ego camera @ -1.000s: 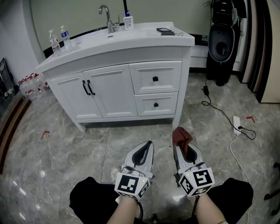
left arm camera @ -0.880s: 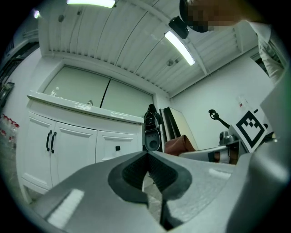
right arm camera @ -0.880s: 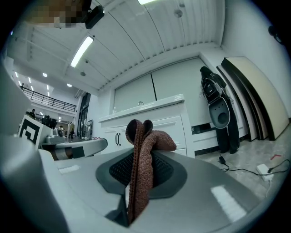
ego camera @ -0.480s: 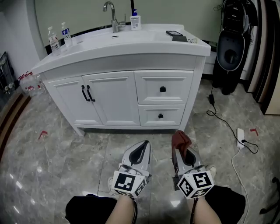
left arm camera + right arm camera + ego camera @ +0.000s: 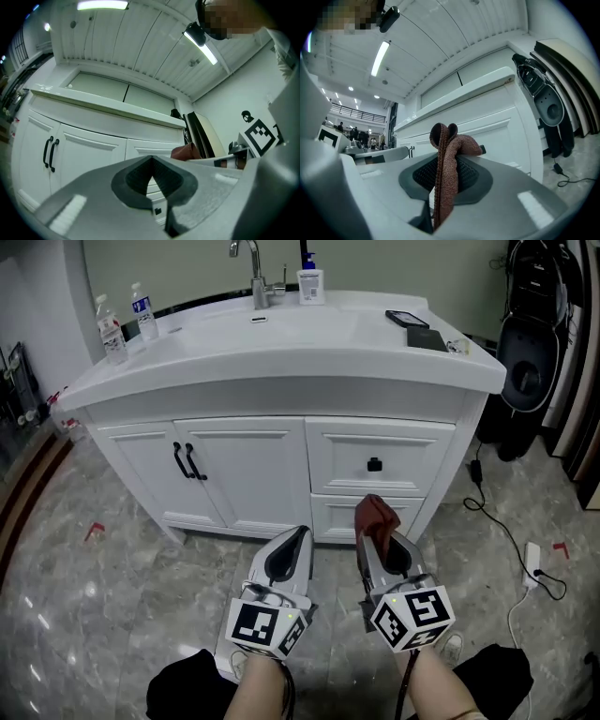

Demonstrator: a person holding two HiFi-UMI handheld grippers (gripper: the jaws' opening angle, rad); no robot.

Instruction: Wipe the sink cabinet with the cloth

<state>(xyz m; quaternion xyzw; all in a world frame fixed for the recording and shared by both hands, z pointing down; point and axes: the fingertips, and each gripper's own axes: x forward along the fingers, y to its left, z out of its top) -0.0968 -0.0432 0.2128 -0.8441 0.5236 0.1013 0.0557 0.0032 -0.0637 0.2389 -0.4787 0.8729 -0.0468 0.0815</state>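
The cabinet [image 5: 246, 470] looms closer than before. The right gripper [image 5: 373, 532] clamps the cloth [image 5: 377, 514], now up in front of the lower drawer [image 5: 331, 517]; the left gripper [image 5: 302, 536] is closed and empty.

On the sink cabinet [image 5: 328, 334] I count two water bottles [image 5: 110, 322], one faucet [image 5: 251, 268], one soap bottle [image 5: 310, 282], two drawers [image 5: 375, 448], two doors [image 5: 248, 479]; one cloth [image 5: 375, 517] before it.

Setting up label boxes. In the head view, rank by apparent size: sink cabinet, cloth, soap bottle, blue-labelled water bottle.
1. sink cabinet
2. cloth, though it sits nearest the camera, which enlarges it
3. soap bottle and blue-labelled water bottle: they look alike, so not ranked
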